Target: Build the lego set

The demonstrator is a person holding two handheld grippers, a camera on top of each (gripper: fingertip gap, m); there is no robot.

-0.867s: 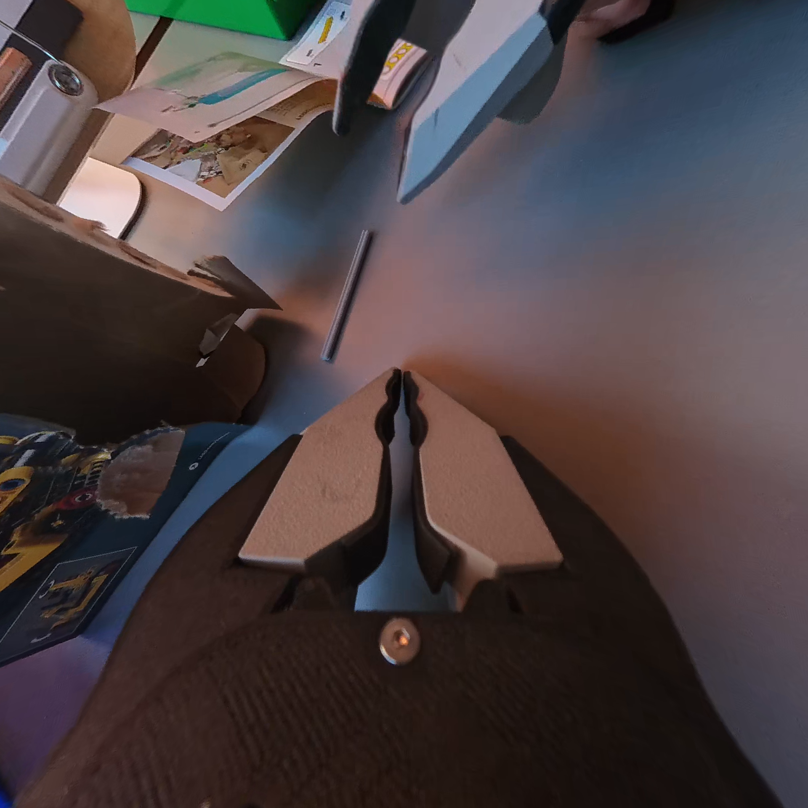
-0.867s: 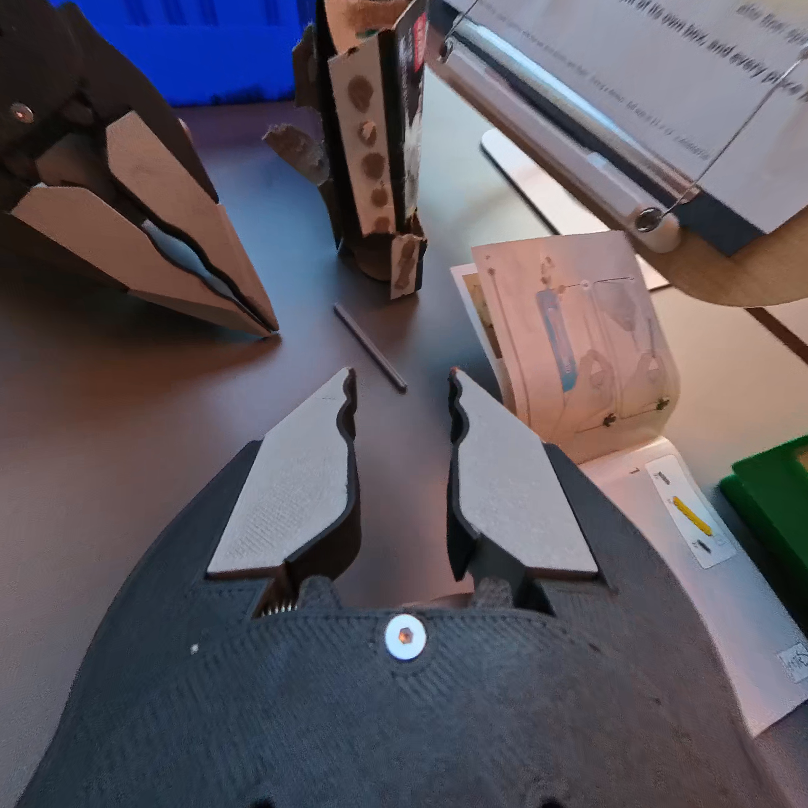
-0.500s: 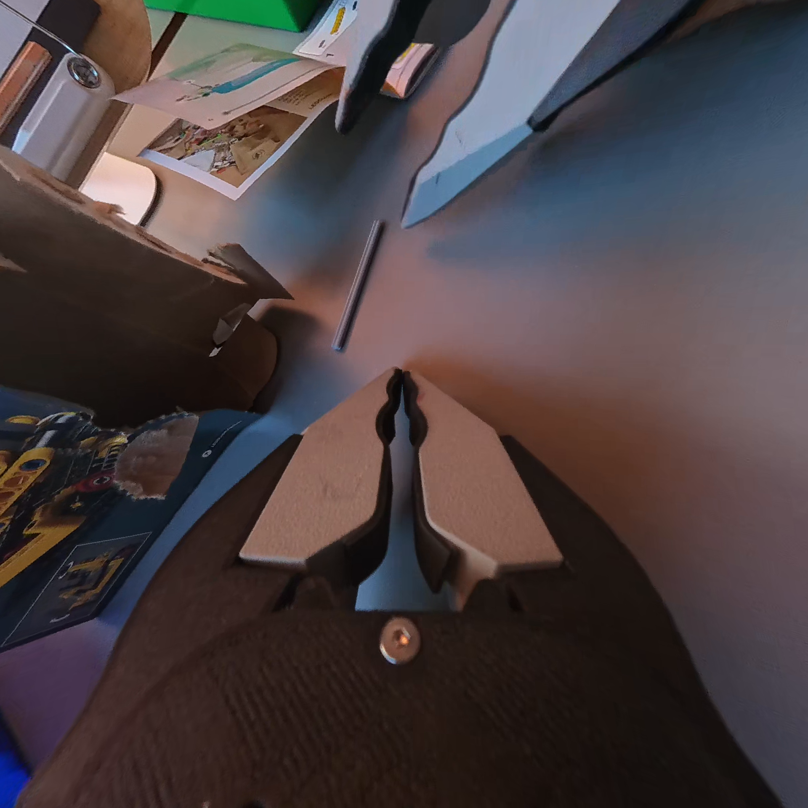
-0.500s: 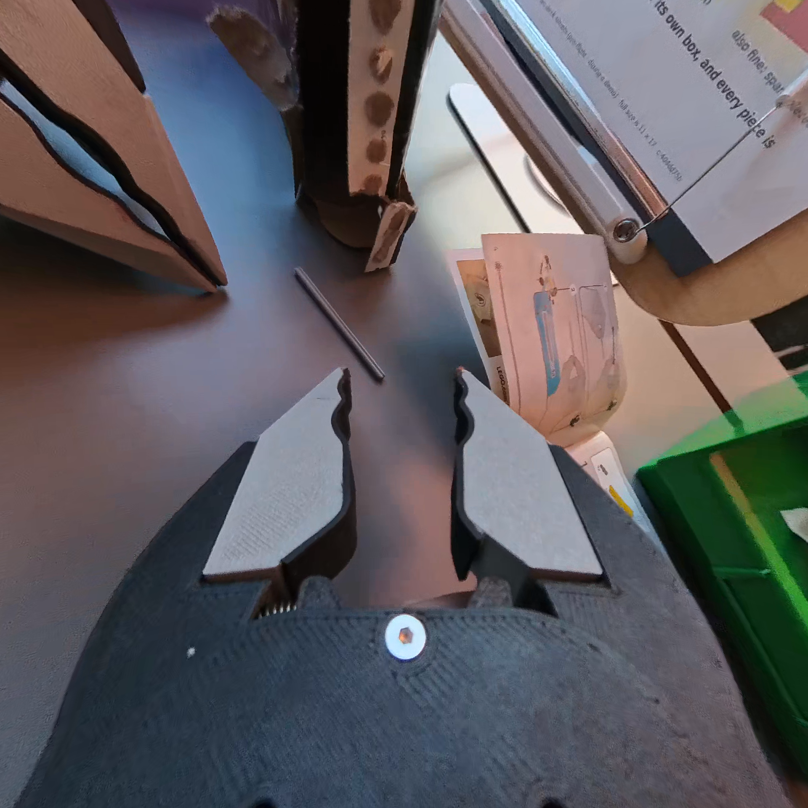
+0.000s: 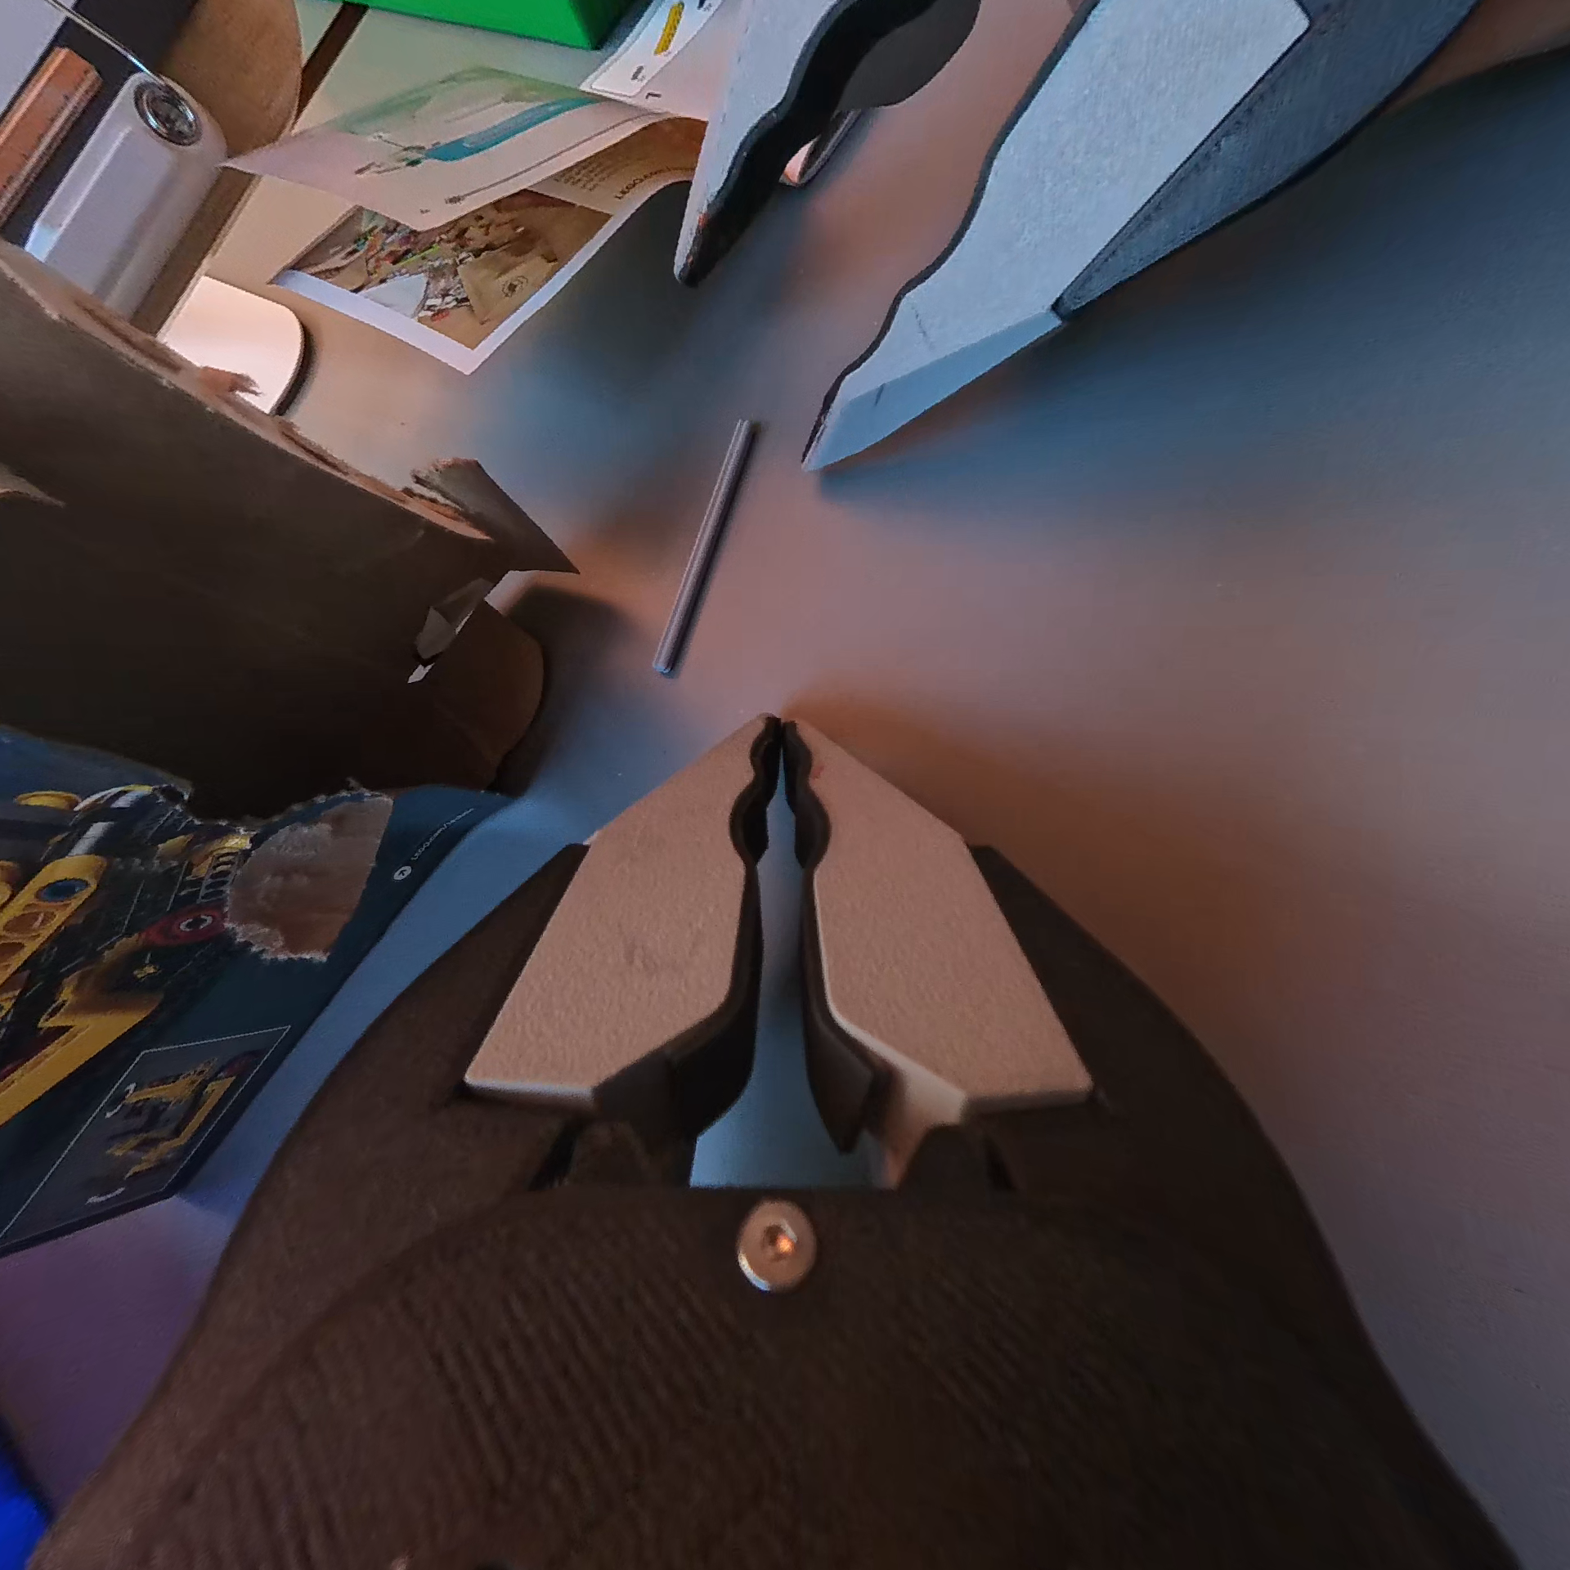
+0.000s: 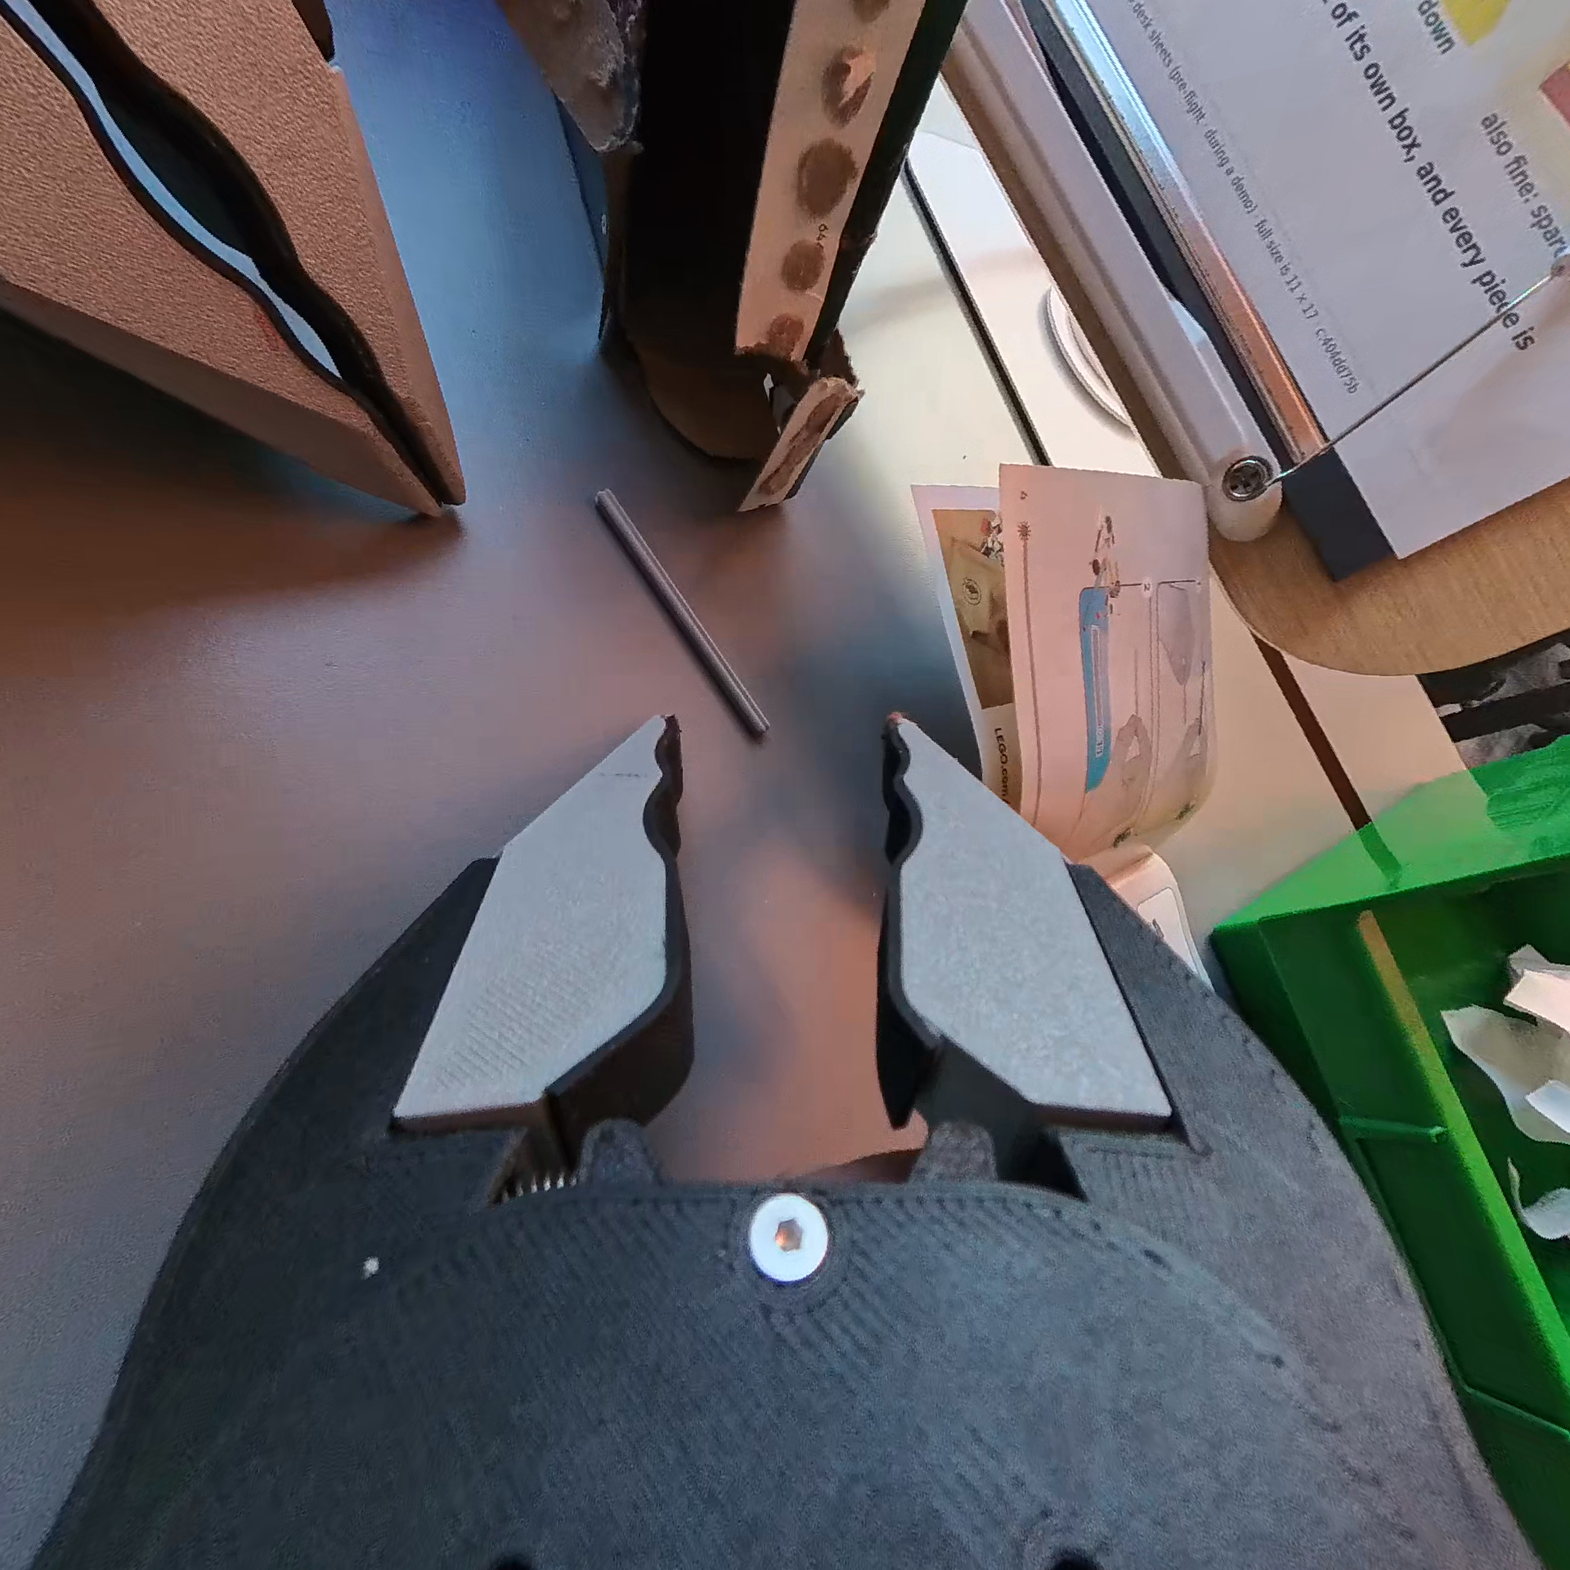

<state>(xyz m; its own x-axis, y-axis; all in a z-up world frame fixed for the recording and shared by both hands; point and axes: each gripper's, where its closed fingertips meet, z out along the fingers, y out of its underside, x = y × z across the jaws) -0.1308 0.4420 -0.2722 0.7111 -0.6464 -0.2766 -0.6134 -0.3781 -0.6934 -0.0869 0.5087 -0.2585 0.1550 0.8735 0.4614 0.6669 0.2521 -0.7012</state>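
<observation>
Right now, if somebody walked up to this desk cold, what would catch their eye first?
Probably the thin dark rod lying alone on the grey table, with both grippers pointing at it from opposite sides: the right gripper open just short of one end, the left gripper shut near the other. Next, the torn cardboard box beside the rod and the bright green bin at the right edge.

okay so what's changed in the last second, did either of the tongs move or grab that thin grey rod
The right tongs moved in toward the thin grey rod, open; its near end now lies just ahead of their tips, not yet between them. Nothing was grabbed or released. The left tongs stayed shut and empty, the rod stayed flat on the table, and the torn box and booklet stayed put.
</observation>
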